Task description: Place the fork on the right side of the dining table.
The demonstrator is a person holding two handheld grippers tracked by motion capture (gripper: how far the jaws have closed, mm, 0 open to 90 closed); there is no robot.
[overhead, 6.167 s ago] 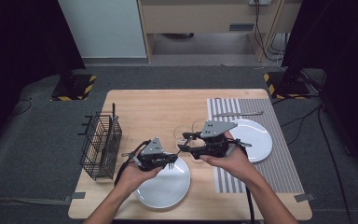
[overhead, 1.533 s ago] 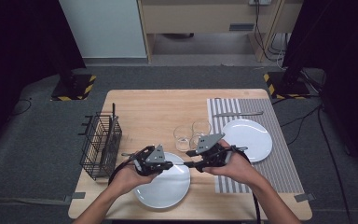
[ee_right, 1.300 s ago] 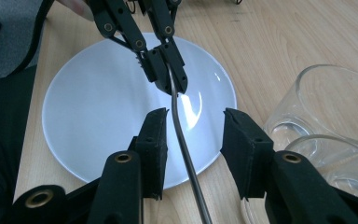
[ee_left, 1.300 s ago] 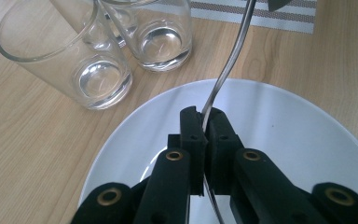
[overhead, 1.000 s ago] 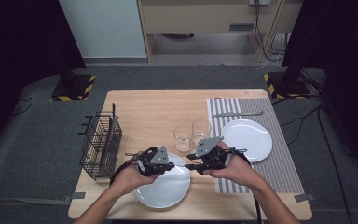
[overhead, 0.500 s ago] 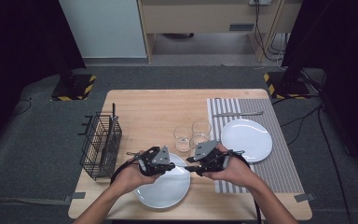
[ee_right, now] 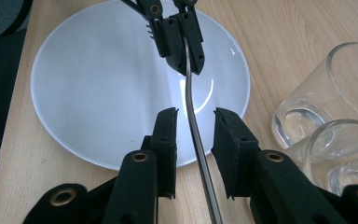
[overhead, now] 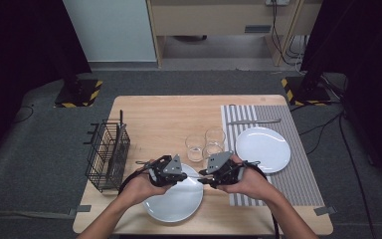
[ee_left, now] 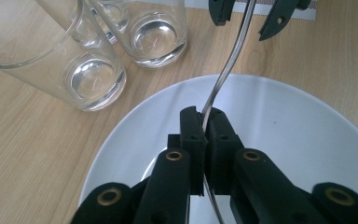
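A metal fork [ee_left: 223, 70] is clamped near its head by my left gripper [ee_left: 204, 122], which is shut on it above the near white plate [ee_left: 307, 140]. The tines poke out behind that gripper [ee_right: 179, 35] in the right gripper view. The fork handle [ee_right: 193, 126] runs between the jaws of my right gripper [ee_right: 196, 140]; these have just been closing, and a gap still shows on each side of the handle. In the high view the left gripper [overhead: 184, 175] and right gripper [overhead: 202, 179] face each other over the near plate [overhead: 171, 204].
Three empty glasses [overhead: 195, 148] [overhead: 215, 135] [overhead: 211, 152] stand just beyond the grippers. A second white plate [overhead: 262, 148] lies on a striped placemat [overhead: 298, 174] at the right, a knife [overhead: 253, 121] above it. A black wire basket [overhead: 108, 154] stands at the left edge.
My right gripper has moved left from the far plate toward the left gripper, and its jaws now flank the fork handle. The left gripper has barely moved.
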